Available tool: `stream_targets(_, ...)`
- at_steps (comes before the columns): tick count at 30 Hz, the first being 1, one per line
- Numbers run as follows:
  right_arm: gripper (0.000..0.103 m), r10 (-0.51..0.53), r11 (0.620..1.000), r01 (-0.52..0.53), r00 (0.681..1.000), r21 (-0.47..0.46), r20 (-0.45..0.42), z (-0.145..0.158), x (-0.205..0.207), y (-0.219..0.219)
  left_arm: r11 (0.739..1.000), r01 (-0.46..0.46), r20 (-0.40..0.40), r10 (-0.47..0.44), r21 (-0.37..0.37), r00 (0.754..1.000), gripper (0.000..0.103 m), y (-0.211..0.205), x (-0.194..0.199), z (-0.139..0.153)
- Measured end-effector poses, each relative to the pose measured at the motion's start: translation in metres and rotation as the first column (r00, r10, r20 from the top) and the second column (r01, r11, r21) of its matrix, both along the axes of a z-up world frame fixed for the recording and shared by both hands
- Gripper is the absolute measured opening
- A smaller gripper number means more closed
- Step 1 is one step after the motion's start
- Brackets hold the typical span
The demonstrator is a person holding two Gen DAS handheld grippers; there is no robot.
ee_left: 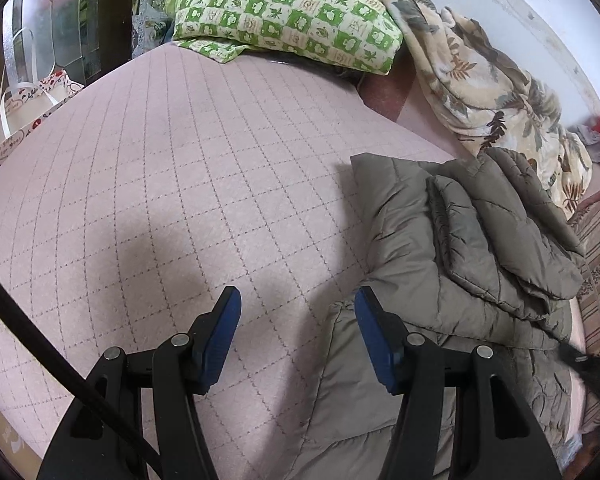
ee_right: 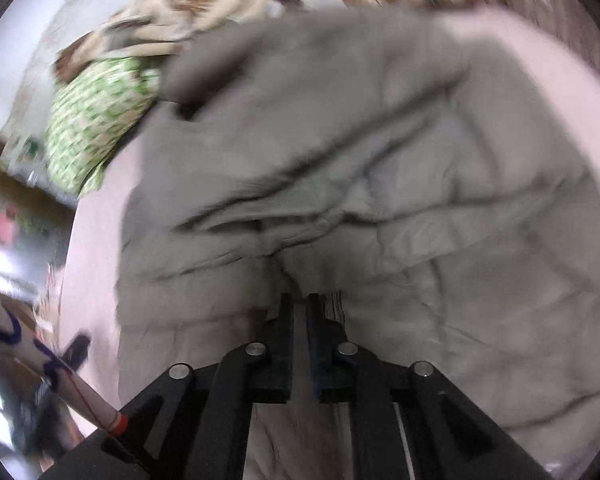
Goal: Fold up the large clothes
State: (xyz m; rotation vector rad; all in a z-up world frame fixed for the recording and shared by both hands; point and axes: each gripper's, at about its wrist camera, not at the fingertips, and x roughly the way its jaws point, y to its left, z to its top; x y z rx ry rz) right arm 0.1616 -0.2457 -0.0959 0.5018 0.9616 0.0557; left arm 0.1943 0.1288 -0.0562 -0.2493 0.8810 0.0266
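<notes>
Work surface: a bed under a pink quilted cover [ee_left: 172, 152] stitched in a diamond grid, with a pale wall behind.

Nearest, left wrist view: left gripper [ee_left: 298, 312] hovers over the cover, blue pads apart, nothing between them; its right finger sits at the edge of the grey-green quilted coat [ee_left: 452, 248]. The coat lies on the right half of the bed, one padded section already turned over on top of the body, with ridges and creases along the overlap.

Right wrist view (motion-blurred): right gripper [ee_right: 300, 308] is pinched tight on a bunch of the coat's fabric [ee_right: 340, 152], wrinkles radiating from the fingertips.

Beyond the coat: a green-and-white checked pillow [ee_left: 288, 16] at the head of the bed and a floral blanket [ee_left: 492, 92] heaped along the wall. A patterned bag [ee_left: 24, 108] stands at the bed's left edge.

Judgement: partway through. At least one fold is laid; the bundle looks loose and uneven, so a further fold and flattening appear to remain.
</notes>
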Motion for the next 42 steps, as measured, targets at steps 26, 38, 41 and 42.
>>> stream_targets(26,0.053,-0.048,0.961,0.076,0.993,-0.264,0.108,0.028,0.067,-0.015,0.978,0.109,0.04,-0.118,0.176,0.992,0.058,-0.045,-0.009,0.002)
stream_targets(38,0.069,-0.048,0.958,0.093,0.985,-0.273,0.165,0.042,-0.077,-0.063,0.963,0.091,0.074,-0.113,0.253,0.991,0.058,-0.052,-0.065,0.007)
stream_targets(41,0.074,-0.071,0.944,0.119,0.984,-0.308,0.164,0.036,-0.106,-0.086,0.964,0.096,0.047,-0.111,0.247,0.993,0.058,-0.05,-0.082,0.005)
stream_targets(42,0.075,-0.083,0.939,0.132,0.983,-0.316,0.162,0.034,-0.116,-0.097,0.964,0.093,0.038,-0.106,0.248,0.994,0.058,-0.048,-0.089,0.004)
